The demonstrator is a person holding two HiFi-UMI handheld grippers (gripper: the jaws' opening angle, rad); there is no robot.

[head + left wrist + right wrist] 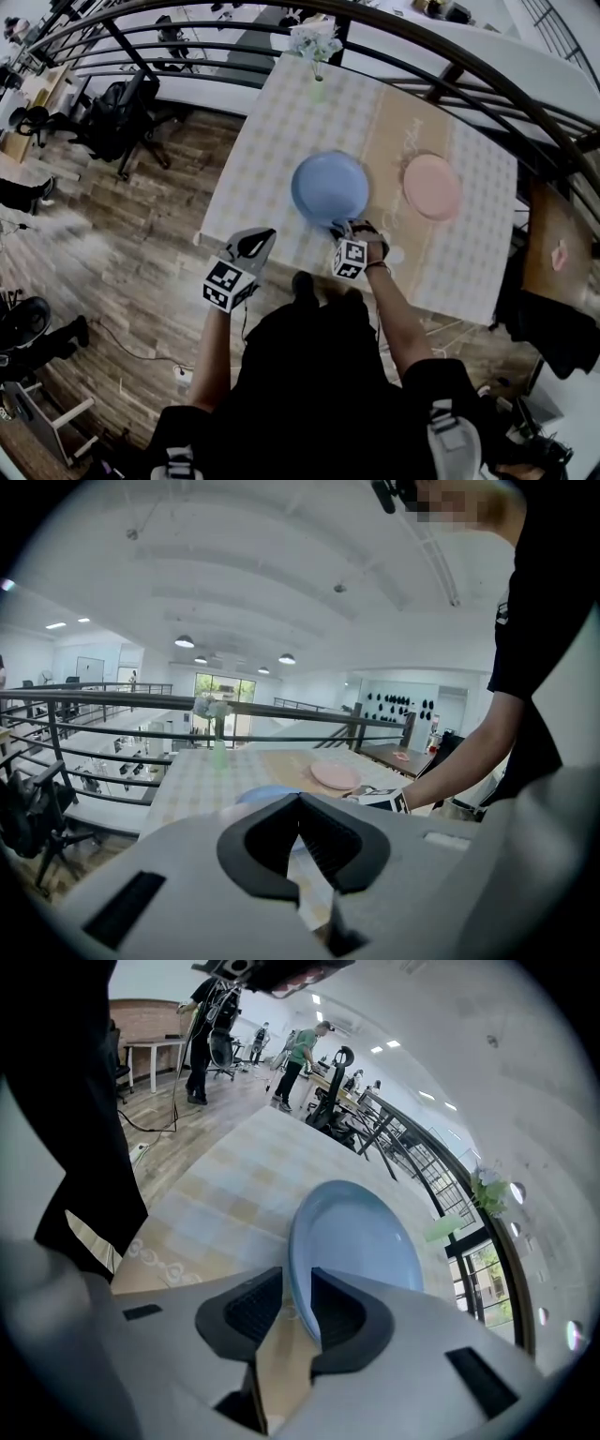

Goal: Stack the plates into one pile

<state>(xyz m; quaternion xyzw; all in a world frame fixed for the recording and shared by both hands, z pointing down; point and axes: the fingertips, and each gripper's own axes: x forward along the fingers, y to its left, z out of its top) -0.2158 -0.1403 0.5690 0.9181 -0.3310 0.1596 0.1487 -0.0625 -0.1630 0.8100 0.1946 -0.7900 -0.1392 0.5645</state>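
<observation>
2 plates, not yet stacked
The left gripper (258,242) hovers off the table (272,122) edge, jaws together, empty; the right gripper (289,1288) has its jaws apart around the blue plate (361,1237) near rim; the pink plate (432,186) lies apart, rightward.

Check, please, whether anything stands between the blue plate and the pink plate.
Nothing visible does: only bare tablecloth lies between the blue plate and the pink plate; the vase stands off at the far edge.
</observation>
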